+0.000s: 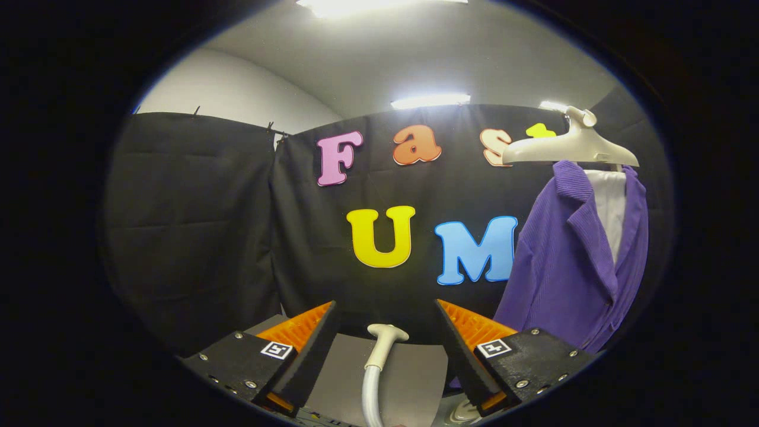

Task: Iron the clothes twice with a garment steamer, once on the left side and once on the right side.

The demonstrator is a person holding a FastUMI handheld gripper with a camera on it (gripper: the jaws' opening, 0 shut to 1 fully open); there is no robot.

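Gripper view is taken from low over a grey table top [415, 367], and nearest in it the gripper [385, 320] is seen with its two fingers spread wide, nothing being pressed between them. Between the fingers, standing free of both, the head of the garment steamer [384, 341] is seen upright, with its pale hose [370, 397] running down from it toward the camera. No contact with either finger is shown, so the steamer is judged not yet grasped.

Beyond the right finger, well apart from the steamer, a purple jacket [563, 279] is hung on a pale hanger [569, 148], a white lining or shirt [611, 207] being visible at its open collar. Black cloth is stretched behind everything as the booth's wall, and lit ceiling panels [430, 101] are seen above it.

The step in hand is judged to be the reach for the steamer, ahead of either ironing pass; no part of the jacket can be said to have been treated. The next move is thought to call for the fingers to be brought further around the handle below the head and closed on it squarely. The head would then have to be lifted, carried across to the right and turned toward the fabric, with slack kept in the hose so that the jacket is not dragged.
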